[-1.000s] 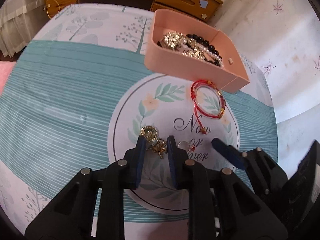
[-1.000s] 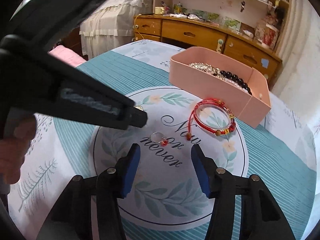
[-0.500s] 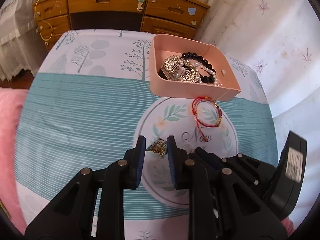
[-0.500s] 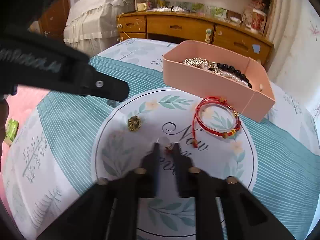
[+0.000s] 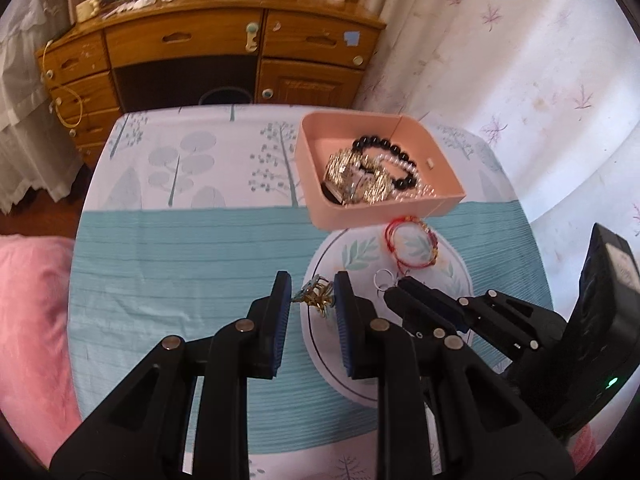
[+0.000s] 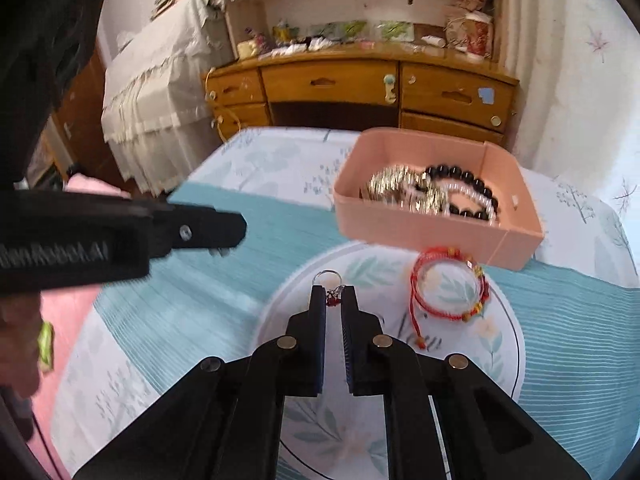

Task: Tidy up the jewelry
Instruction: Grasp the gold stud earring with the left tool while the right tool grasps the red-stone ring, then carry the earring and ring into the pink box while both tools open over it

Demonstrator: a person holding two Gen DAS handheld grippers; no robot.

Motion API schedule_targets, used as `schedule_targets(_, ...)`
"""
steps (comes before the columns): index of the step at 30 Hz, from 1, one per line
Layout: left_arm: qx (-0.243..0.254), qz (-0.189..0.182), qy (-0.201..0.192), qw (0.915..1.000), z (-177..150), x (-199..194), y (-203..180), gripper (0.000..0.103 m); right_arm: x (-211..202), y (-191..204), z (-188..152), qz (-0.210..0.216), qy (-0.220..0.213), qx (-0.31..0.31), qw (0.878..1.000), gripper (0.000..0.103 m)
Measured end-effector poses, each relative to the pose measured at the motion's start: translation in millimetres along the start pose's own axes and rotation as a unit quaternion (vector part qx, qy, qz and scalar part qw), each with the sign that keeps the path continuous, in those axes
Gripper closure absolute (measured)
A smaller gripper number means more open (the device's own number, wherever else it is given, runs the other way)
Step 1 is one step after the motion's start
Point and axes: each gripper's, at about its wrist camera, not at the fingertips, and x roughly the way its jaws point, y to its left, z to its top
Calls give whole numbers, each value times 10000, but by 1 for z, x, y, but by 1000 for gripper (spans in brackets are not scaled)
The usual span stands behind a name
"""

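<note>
In the left wrist view my left gripper (image 5: 312, 294) is shut on a small gold ornament (image 5: 317, 299), held above the teal tablecloth. To its right my right gripper (image 5: 394, 290) grips a thin silver ring (image 5: 382, 279). In the right wrist view my right gripper (image 6: 332, 294) is shut on that silver ring with a red charm (image 6: 328, 280), lifted off the cloth. A red cord bracelet (image 6: 448, 288) lies on the round printed motif in front of the pink box (image 6: 400, 236). The pink box (image 5: 320, 208) holds a black bead bracelet (image 5: 384, 148), gold pieces and pearls.
The small table (image 5: 180, 248) carries a teal and white cloth. A wooden dresser (image 5: 224, 52) stands behind it, a papered wall (image 5: 540, 92) to the right. Pink fabric (image 5: 28, 300) lies at the left. A white-draped bed (image 6: 160, 92) is at the far left.
The right gripper closed on the silver ring and lifted it. The left gripper rose from the table with the gold ornament. Both views now look from higher up and have rolled.
</note>
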Motion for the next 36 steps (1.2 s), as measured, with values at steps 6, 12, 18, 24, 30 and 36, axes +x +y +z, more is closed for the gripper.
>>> schedule_targets(6,18,-224,-367,9991,20,-1,5,84,-17,2,27,-57,-319,300,9990,95)
schedule_targets(12,-168,-764,-625,9950,54,9,8,84,-31,-14,60,-412,-699,633,9947,95)
schedule_targets(18,-30,-1072,-866,9905,96,21,2,84,-41,-39,90,-623,-1034,808,9894,95)
schedule_targets(24,118,-1240,-865,9884,139,44,-6,84,-35,-58,109,-596,-1084,887,9883,95)
schedule_targets(30,-42,-658,-927,9935,151,54,1,30,-16,-62,106,-658,-785,832,9913,68)
schedule_targets(36,-320,-616,-972,9928,144,47,22,29,-21,-64,95,-573,-1012,994,9882,36)
